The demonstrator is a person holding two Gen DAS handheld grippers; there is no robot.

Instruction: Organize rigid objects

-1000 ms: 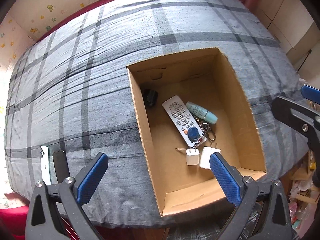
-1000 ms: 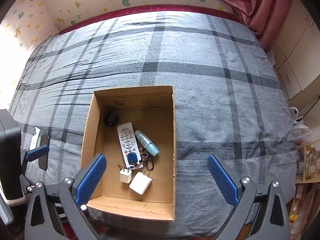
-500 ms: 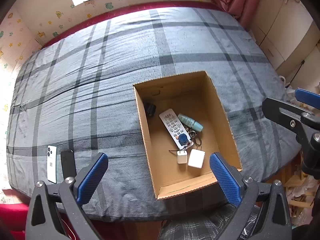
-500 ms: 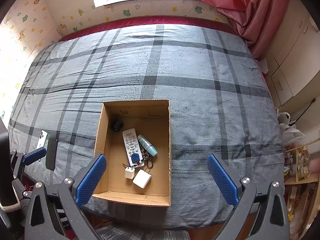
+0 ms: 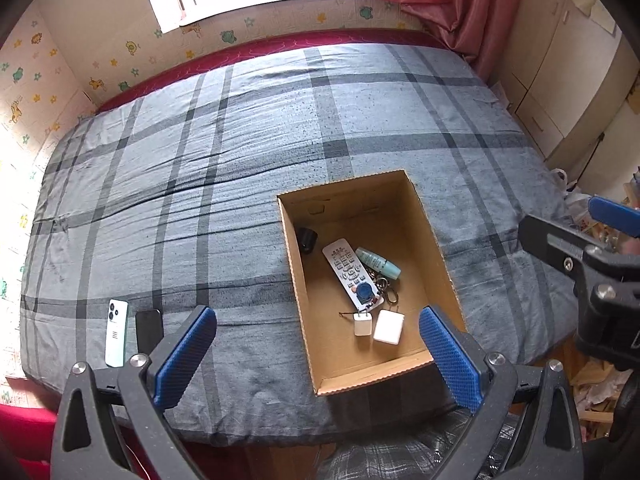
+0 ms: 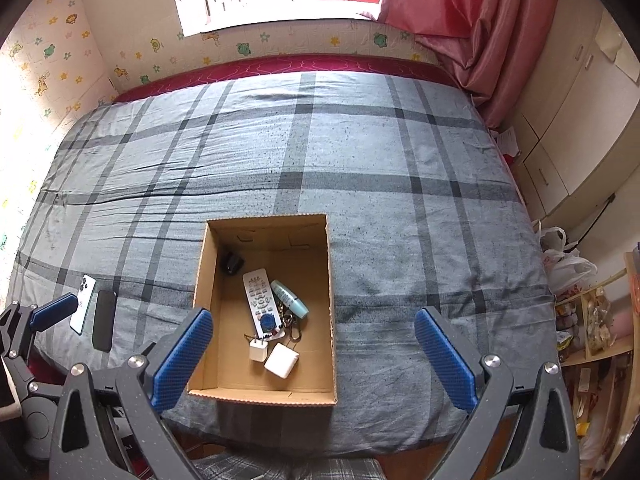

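An open cardboard box (image 5: 434,236) (image 6: 200,264) sits on the grey plaid bed near its front edge. Inside lie a white remote (image 5: 348,270) (image 6: 259,300), a teal bottle (image 5: 378,263) (image 6: 290,298), keys (image 5: 386,290), two white chargers (image 5: 388,327) (image 6: 281,360) and a small black object (image 5: 307,237) (image 6: 232,262). A white phone (image 5: 116,332) (image 6: 82,308) and a black phone (image 5: 149,330) (image 6: 104,320) lie on the bed at front left. My left gripper (image 5: 318,360) and right gripper (image 6: 314,360) are open, empty, held high above the bed's front edge.
The bed (image 6: 320,160) fills most of both views. A wall with stickers and a window stands behind it. A pink curtain (image 6: 460,20) and cream cabinets (image 6: 568,120) are on the right. Cluttered shelves (image 6: 592,320) and a plastic bag stand at the right front.
Both grippers have pulled back and up from the bed, so the box and phones look smaller and the window has come into view. Both stay open and empty.
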